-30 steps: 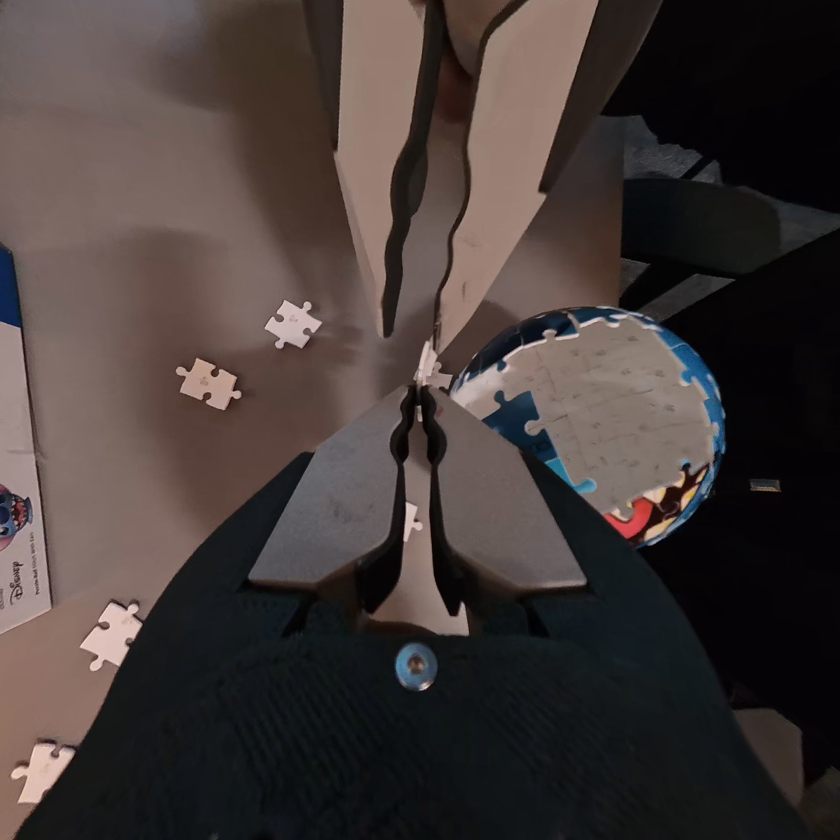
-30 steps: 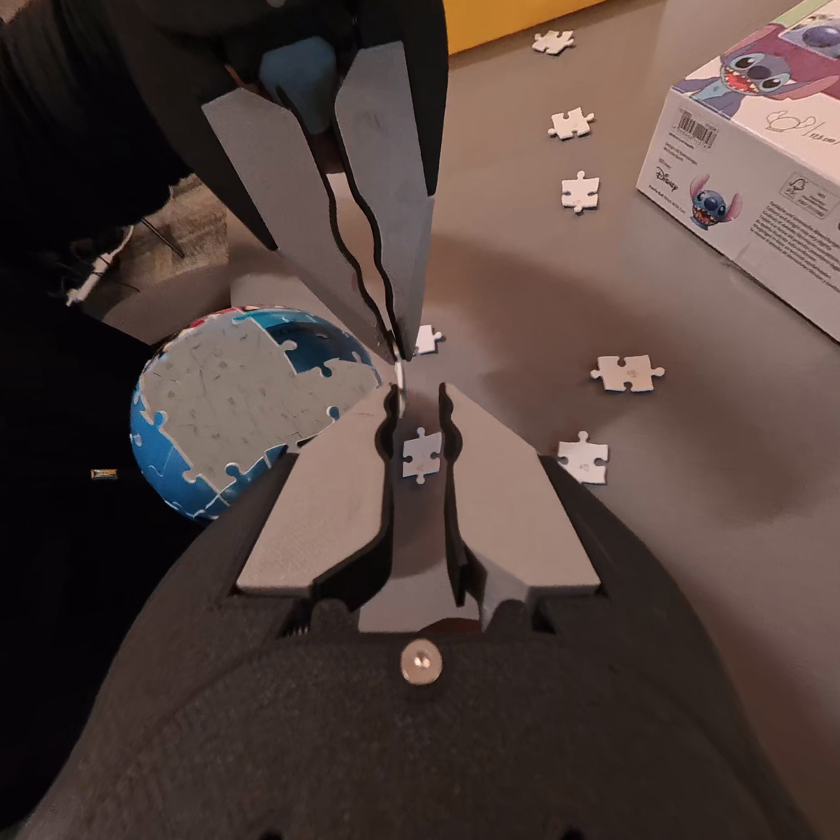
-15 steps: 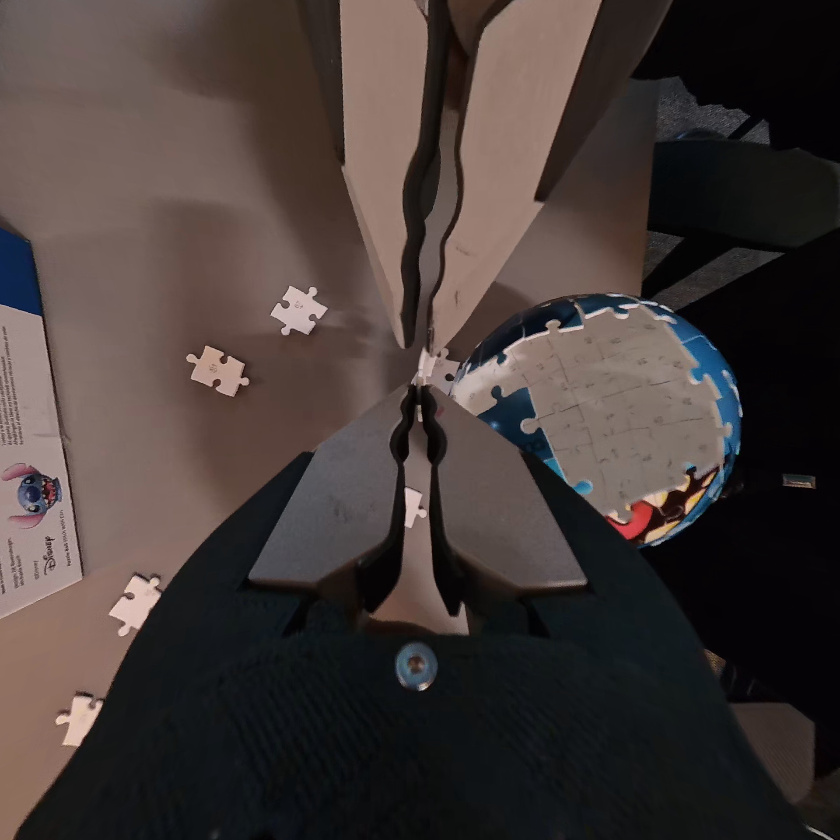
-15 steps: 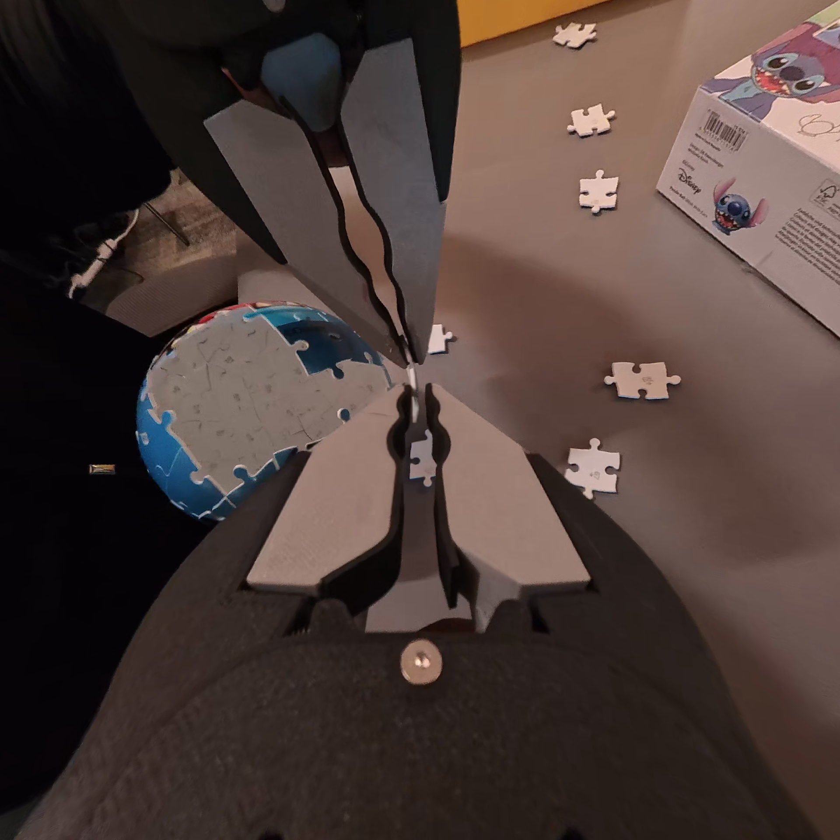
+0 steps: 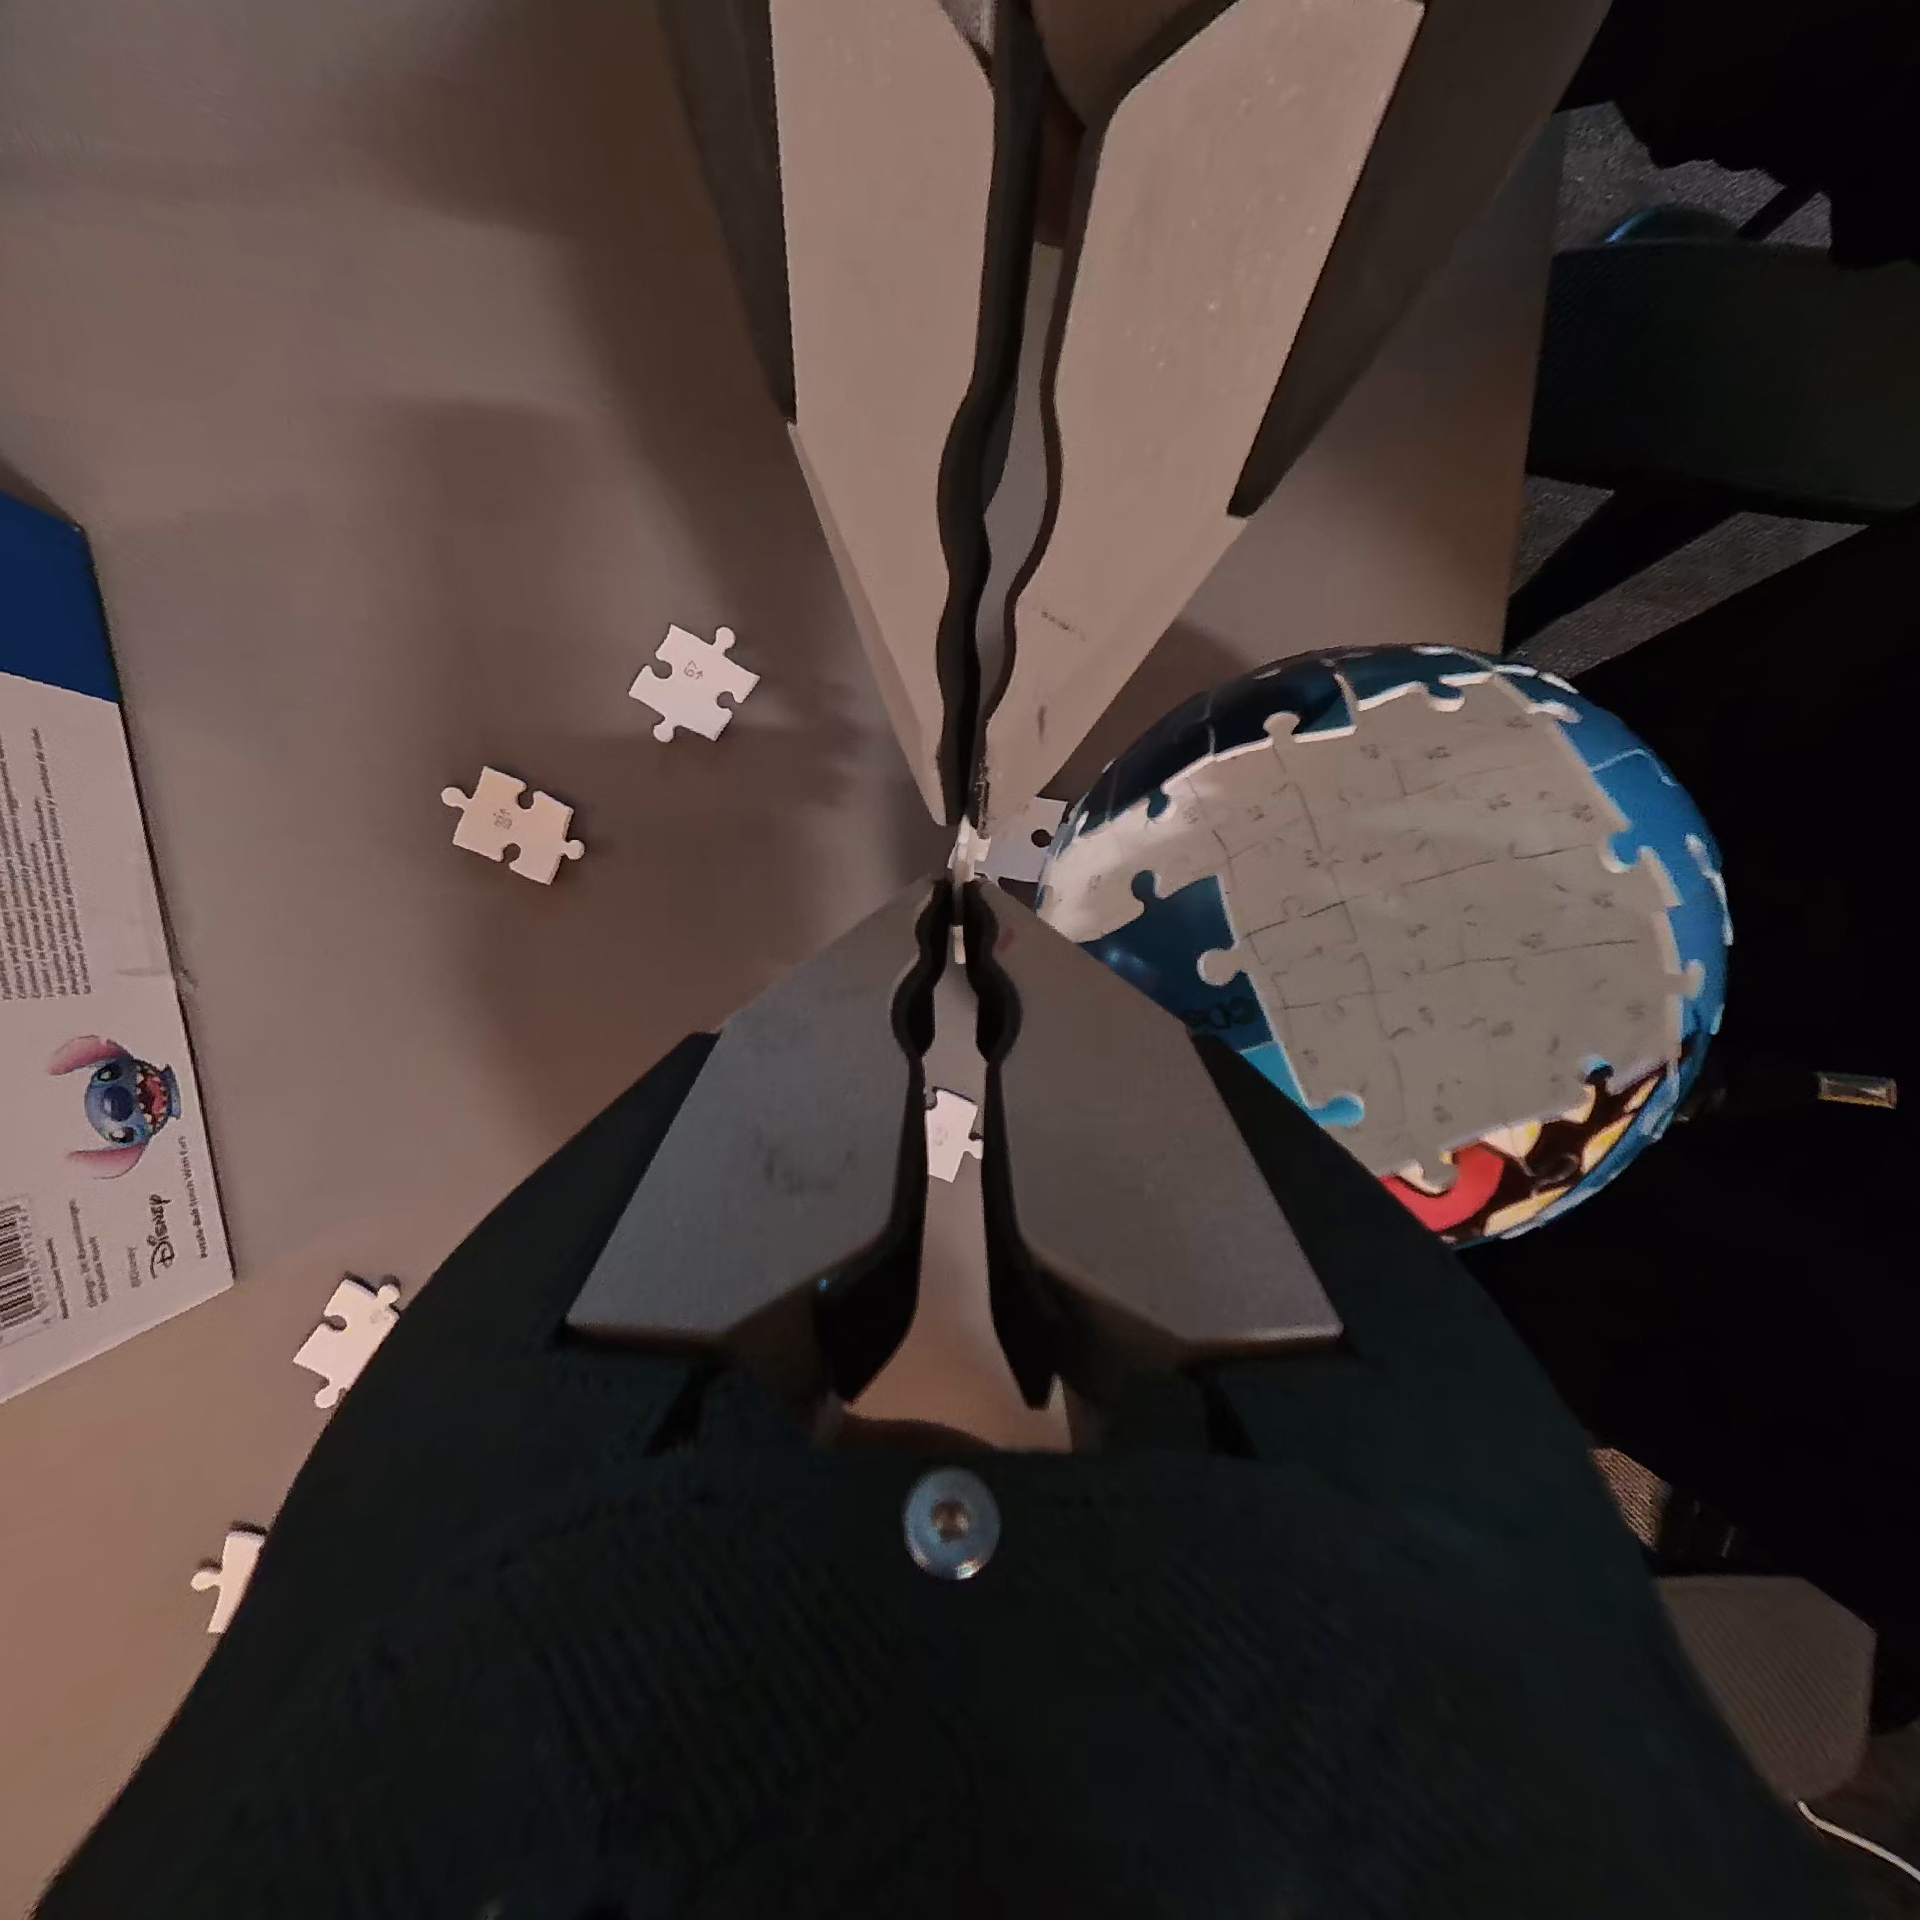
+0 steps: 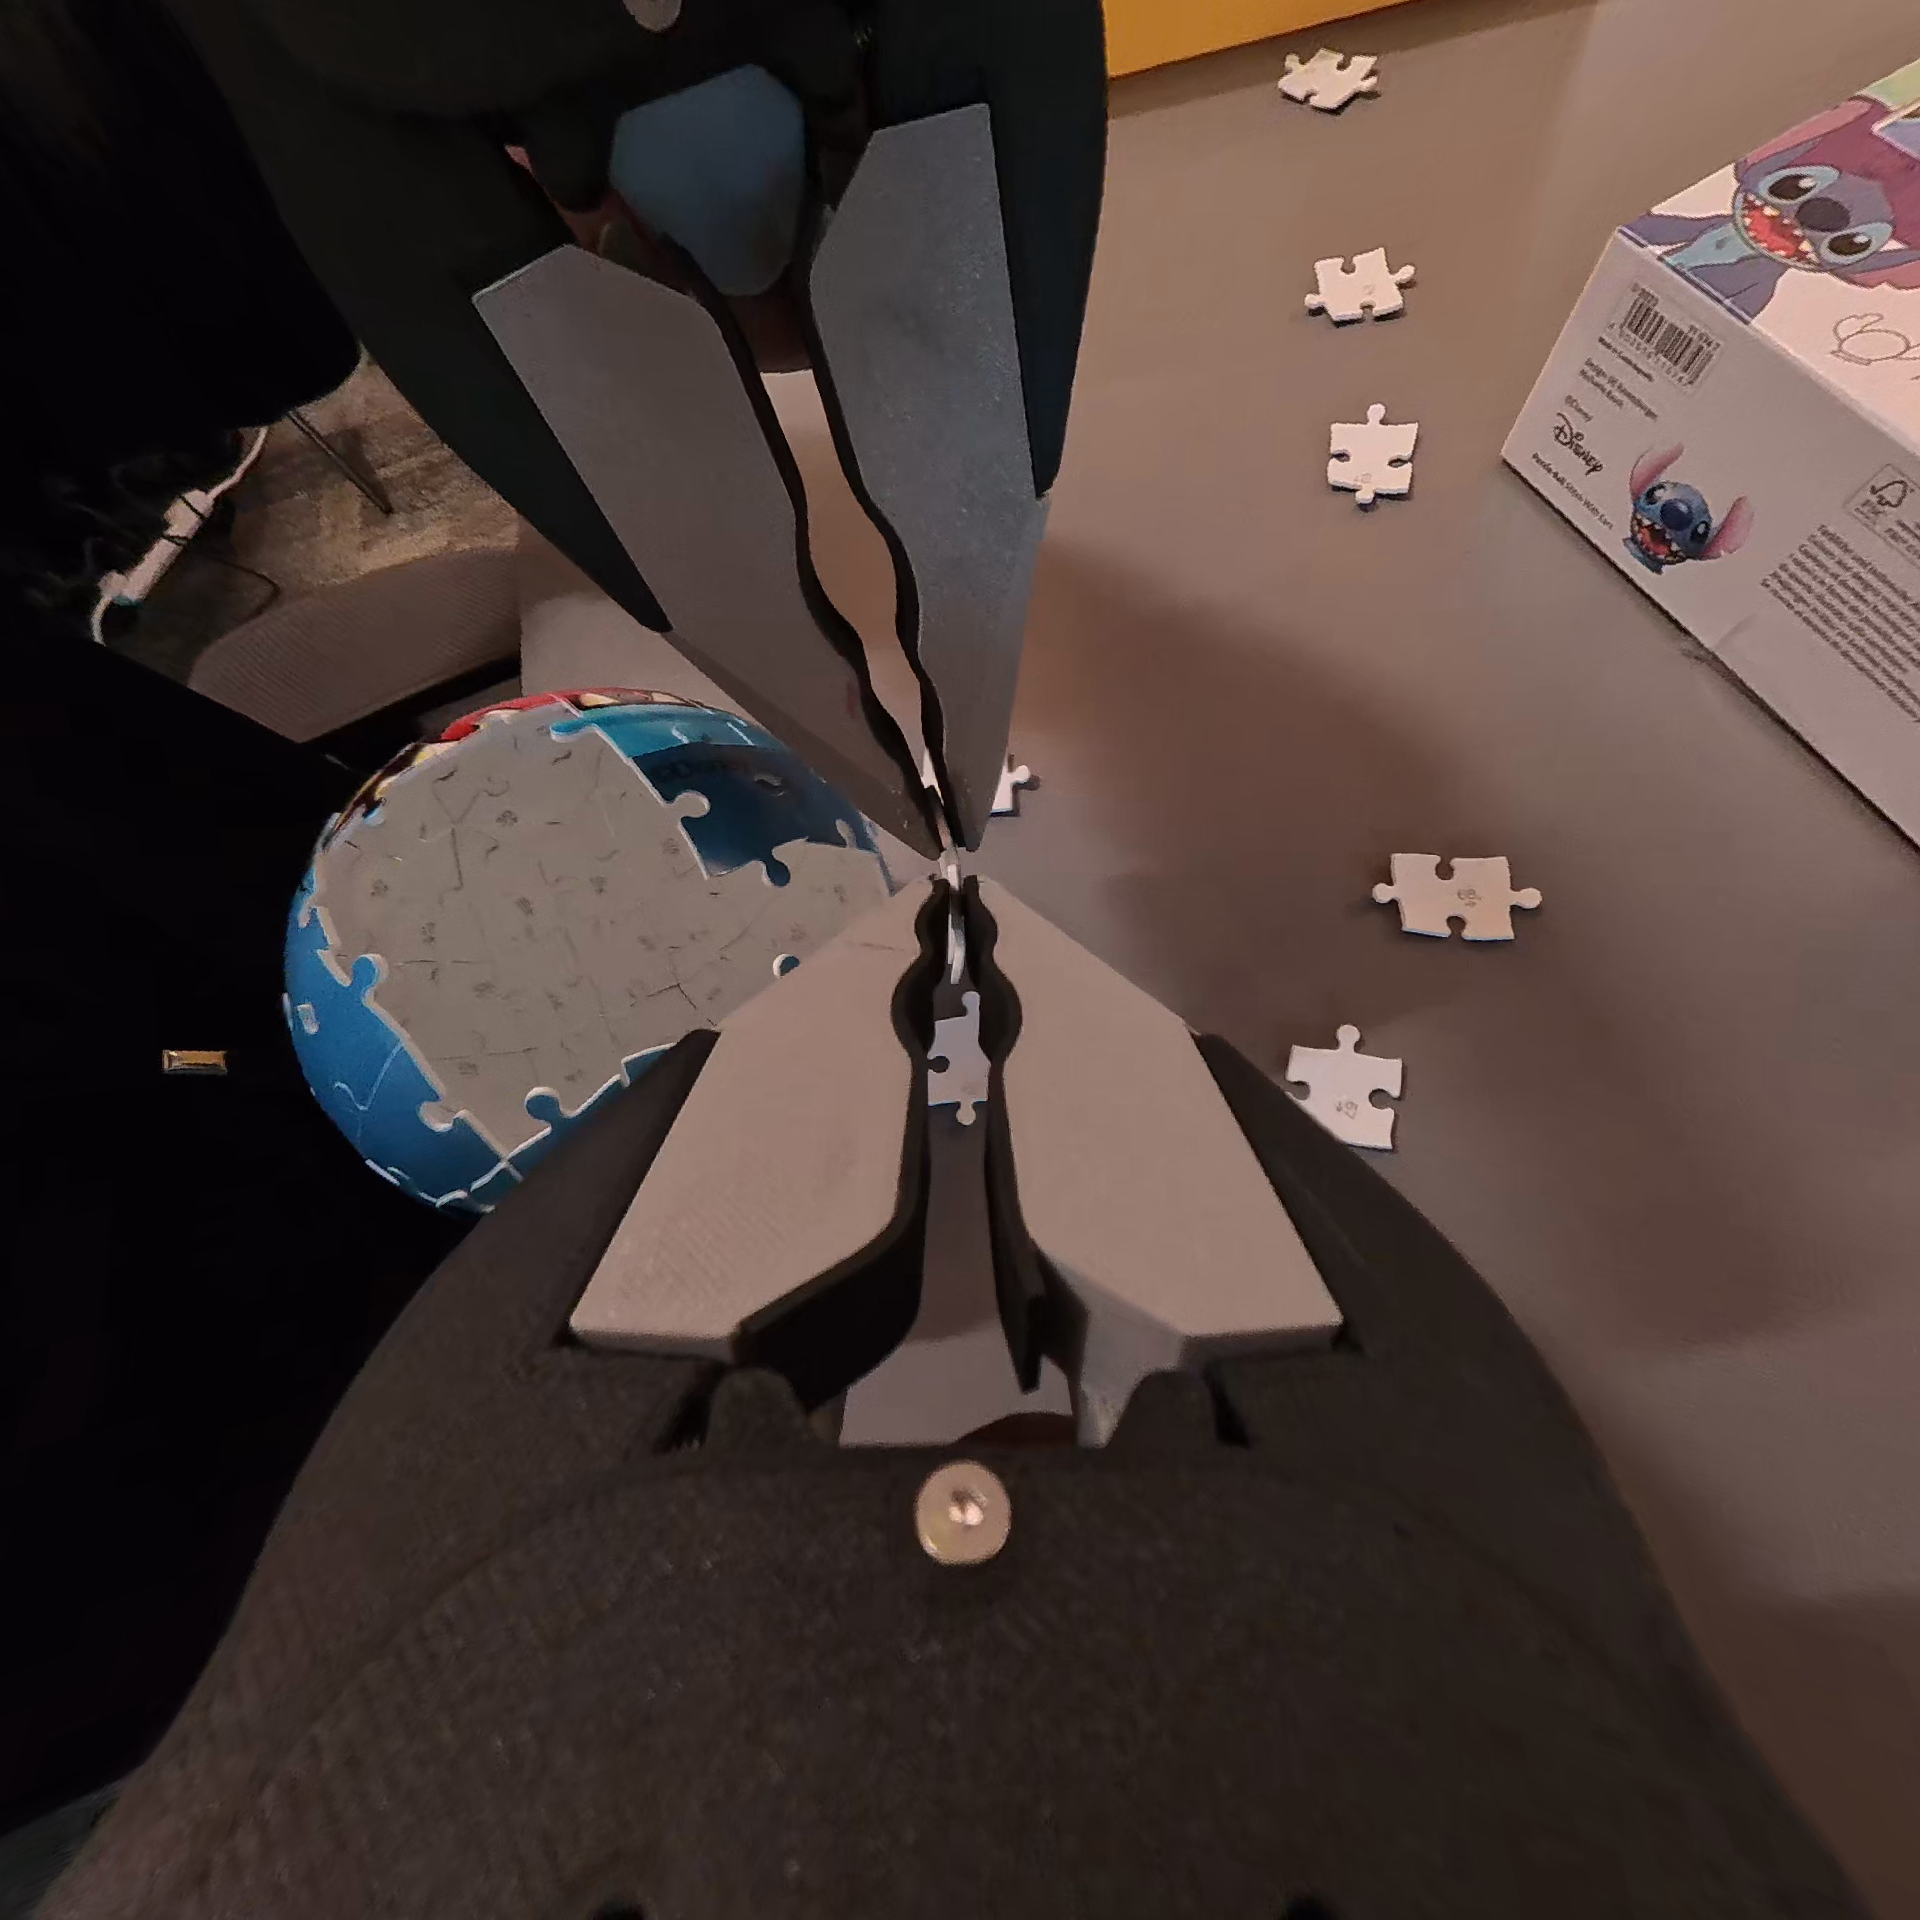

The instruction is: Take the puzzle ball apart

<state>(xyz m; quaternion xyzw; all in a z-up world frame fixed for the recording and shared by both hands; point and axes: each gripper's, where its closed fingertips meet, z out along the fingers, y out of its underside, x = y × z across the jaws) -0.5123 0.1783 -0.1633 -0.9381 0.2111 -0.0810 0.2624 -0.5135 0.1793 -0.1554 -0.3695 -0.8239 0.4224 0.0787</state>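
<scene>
The two hand-held grippers meet tip to tip above the counter (image 5: pixel 312 416), and what they pinch is mostly hidden: only a thin white edge of a small puzzle piece (image 6: pixel 948 868) shows between the tips. Whether it is one piece or two joined ones cannot be told. The left hand-held gripper (image 5: pixel 958 891) is closed on it, jaws nearly together. The right hand-held gripper (image 6: pixel 956 885) is likewise closed on the same white sliver, seen edge-on.

The puzzle ball (image 5: pixel 1403 935) sits at the counter's edge, just beside the meeting tips, its near side partly covered by gripper fingers in both views. A broad patch shows the pale grey backs of the pieces, with small marks too faint to make out; around it the shell is blue, with red, yellow and black picture parts at one side.

Loose white pieces lie scattered on the counter: one (image 5: pixel 694 684) near the tips, another (image 5: pixel 511 826) beside it, and one (image 6: pixel 961 1060) half hidden between the right gripper's fingers. The puzzle box (image 6: pixel 1714 416) is cut off by the frame edge.
</scene>
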